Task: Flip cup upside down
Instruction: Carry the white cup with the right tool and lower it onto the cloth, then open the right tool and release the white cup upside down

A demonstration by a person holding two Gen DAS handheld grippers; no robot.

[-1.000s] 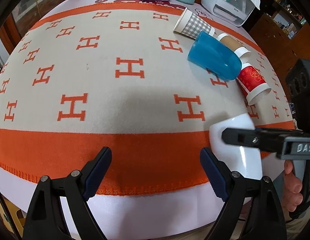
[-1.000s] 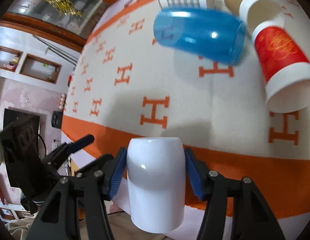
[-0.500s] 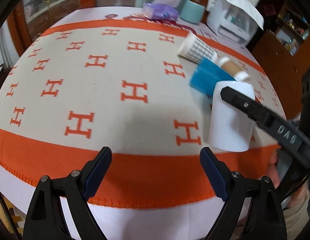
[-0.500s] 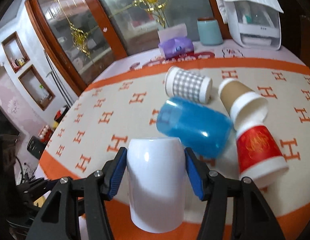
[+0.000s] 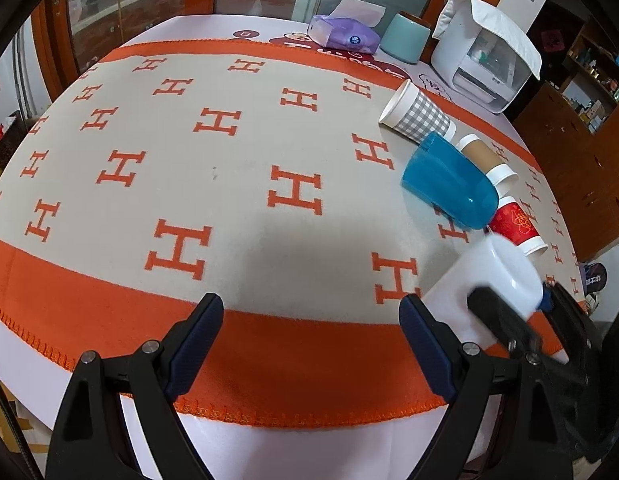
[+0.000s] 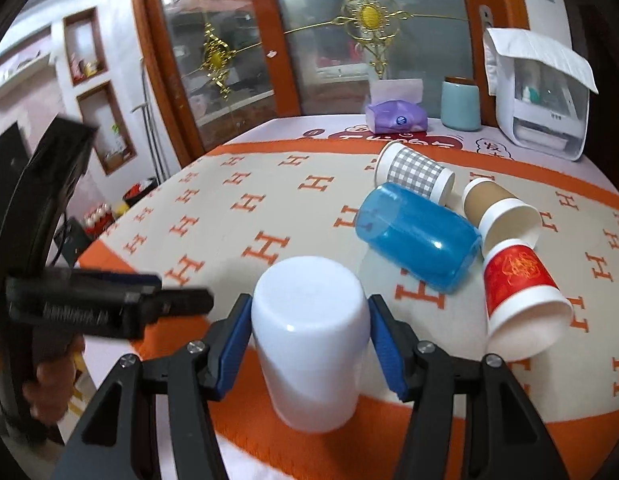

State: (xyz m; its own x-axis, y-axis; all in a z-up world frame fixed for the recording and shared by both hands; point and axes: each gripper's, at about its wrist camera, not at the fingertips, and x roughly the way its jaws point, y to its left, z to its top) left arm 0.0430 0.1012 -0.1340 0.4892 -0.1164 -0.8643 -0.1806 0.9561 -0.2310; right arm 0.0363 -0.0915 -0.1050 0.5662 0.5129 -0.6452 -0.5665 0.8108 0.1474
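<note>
While my right jaws (image 6: 309, 344) clamp the white cup (image 6: 309, 336) at mid-body, base up and tilted over the table's (image 5: 269, 340) near orange edge, I judge it rigid, light and glossy, so slippery; mid-wall holds best. My left jaws (image 5: 311, 344) gape wide, empty.

The plain white cup (image 6: 309, 344) is standing upside down, closed base uppermost, sitting on the blanket's orange border.
</note>
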